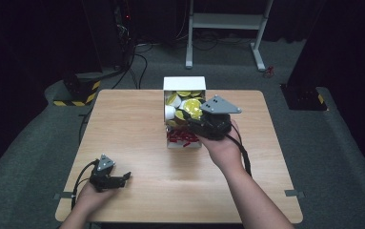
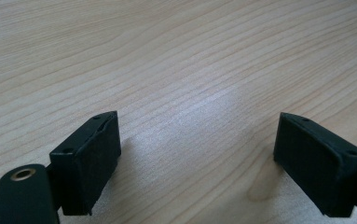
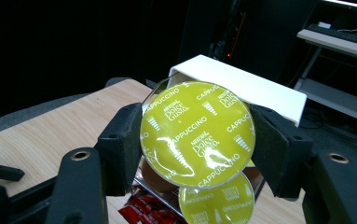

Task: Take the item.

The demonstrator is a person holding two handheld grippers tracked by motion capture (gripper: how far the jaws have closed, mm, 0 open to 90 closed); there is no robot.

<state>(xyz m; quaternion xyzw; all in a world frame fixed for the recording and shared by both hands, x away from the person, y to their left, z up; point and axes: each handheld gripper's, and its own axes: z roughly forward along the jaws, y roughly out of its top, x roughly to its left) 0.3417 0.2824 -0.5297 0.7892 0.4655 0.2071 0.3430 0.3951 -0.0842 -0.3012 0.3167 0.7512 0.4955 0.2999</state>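
A coffee capsule (image 3: 197, 133) with a yellow-green foil lid printed "Cappuccino" sits clamped between the two black jaws of the right claw (image 3: 197, 140), its round lid turned toward the claw's own camera. The pads press on its rim from either side, so the right claw is clenched on the capsule. In the high view the right claw (image 1: 197, 117) hangs over the white box (image 1: 184, 83), with the capsule raised just above the box's contents. The box stands open on the worktop (image 1: 137, 119), near its far edge and about midway across. Inside it lie more capsules (image 1: 184, 98) with the same yellow-green lids, some showing white sides, and a cluster of red packets (image 1: 182, 137) fills the box's near end. In the right gripper view another yellow-green lid (image 3: 216, 203) shows directly below the held capsule, with the red packets (image 3: 143, 212) beside it.

Well away from the box, toward the near left corner of the worktop, the left claw (image 1: 125, 176) rests low over the wood in the person's left hand (image 1: 92, 195). In the left gripper view its jaws stand wide apart with bare worktop (image 2: 176, 70) between them: the left claw (image 2: 197, 158) is released and grasps nothing.
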